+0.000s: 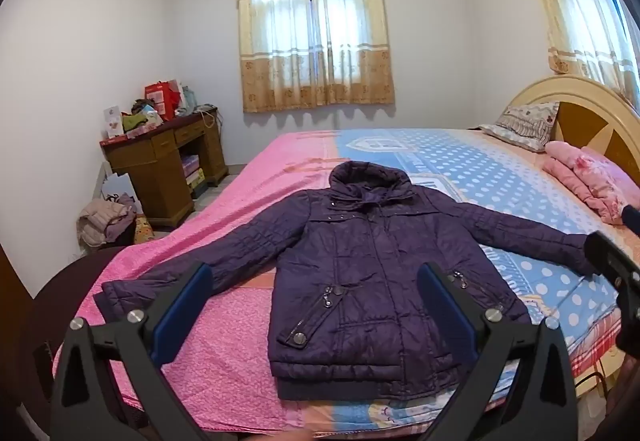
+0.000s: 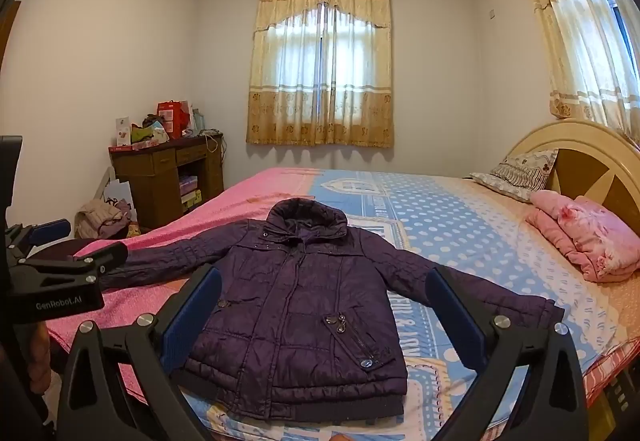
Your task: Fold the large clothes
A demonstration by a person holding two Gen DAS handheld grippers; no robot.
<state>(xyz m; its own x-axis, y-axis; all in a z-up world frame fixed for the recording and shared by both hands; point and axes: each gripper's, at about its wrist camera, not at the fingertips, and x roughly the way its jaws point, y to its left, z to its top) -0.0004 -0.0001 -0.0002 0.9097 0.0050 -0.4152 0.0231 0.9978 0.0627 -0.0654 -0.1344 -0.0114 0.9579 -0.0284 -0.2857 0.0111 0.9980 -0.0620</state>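
The purple jacket (image 1: 360, 265) looks puffy, slippery; both sets of jaws gape wide, empty; pinch its sleeve cuffs.

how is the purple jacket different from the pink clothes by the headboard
The purple jacket lies spread flat with both sleeves out; the pink clothes sit folded in a stack. The jacket is dark and quilted, near the foot of the bed; the pink clothes are pale, beside the pillow. Both rest on the bedspread.
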